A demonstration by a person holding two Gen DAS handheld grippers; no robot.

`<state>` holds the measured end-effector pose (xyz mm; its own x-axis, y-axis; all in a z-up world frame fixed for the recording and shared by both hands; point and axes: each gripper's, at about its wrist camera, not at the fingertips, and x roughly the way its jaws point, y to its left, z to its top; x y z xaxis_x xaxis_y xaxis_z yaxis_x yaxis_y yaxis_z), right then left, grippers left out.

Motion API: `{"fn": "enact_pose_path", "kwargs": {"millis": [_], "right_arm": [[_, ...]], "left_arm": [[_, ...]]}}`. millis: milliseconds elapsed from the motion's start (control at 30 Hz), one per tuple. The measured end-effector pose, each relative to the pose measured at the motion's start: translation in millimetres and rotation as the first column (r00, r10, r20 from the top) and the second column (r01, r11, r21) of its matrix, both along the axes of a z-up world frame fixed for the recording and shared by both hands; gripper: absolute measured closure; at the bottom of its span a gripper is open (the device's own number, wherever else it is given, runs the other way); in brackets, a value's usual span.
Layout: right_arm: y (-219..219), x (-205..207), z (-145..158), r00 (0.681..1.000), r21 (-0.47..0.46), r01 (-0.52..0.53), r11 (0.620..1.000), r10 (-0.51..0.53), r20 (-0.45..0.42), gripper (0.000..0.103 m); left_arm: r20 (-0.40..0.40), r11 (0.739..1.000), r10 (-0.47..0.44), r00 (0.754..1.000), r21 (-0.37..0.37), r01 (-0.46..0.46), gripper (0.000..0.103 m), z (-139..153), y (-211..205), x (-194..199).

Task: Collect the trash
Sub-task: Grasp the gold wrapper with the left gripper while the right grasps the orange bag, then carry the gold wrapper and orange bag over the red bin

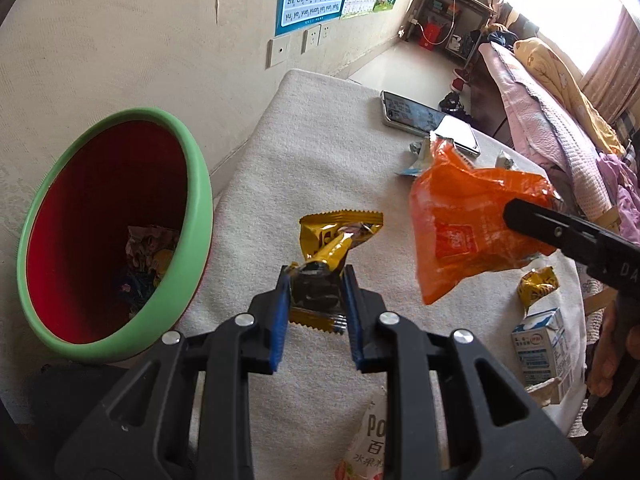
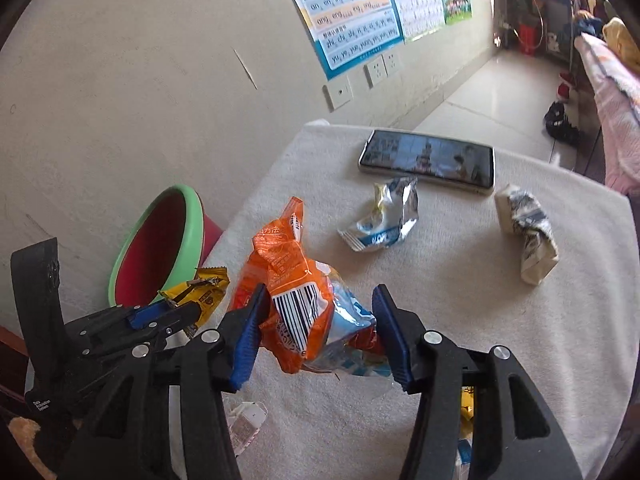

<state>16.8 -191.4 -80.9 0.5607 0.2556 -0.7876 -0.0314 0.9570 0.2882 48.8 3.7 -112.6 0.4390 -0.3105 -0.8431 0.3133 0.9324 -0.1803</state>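
My left gripper point(image 1: 316, 280) is shut on a yellow snack wrapper point(image 1: 334, 240) and holds it above the white cloth-covered table point(image 1: 320, 152), right of the bin. The wrapper also shows in the right wrist view point(image 2: 200, 292). My right gripper point(image 2: 320, 312) is shut on an orange snack bag point(image 2: 292, 288), lifted off the table; it shows in the left wrist view point(image 1: 472, 232) too. The bin point(image 1: 116, 232) is red inside with a green rim, beside the table's left edge, with several wrappers in it.
On the table lie a phone point(image 2: 428, 160), a crumpled silver wrapper point(image 2: 384, 216), a crushed carton point(image 2: 528, 236), a small yellow wrapper point(image 1: 536, 284), a milk carton point(image 1: 540, 348) and a fruit-print packet point(image 1: 368, 440). A wall stands behind the bin; a bed is at right.
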Motion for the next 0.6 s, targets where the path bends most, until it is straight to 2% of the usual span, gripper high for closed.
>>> {"fn": "enact_pose_path", "kwargs": {"millis": [267, 600], "right_arm": [[25, -12, 30, 0.994, -0.078, -0.018, 0.997, 0.026, 0.11, 0.051], [65, -25, 50, 0.982, -0.121, -0.085, 0.989, 0.104, 0.16, 0.05]], "left_arm": [[0.079, 0.999, 0.042, 0.996, -0.008, -0.042, 0.079, 28, 20, -6], [0.173, 0.995, 0.09, 0.981, 0.015, -0.094, 0.079, 55, 49, -12]]}}
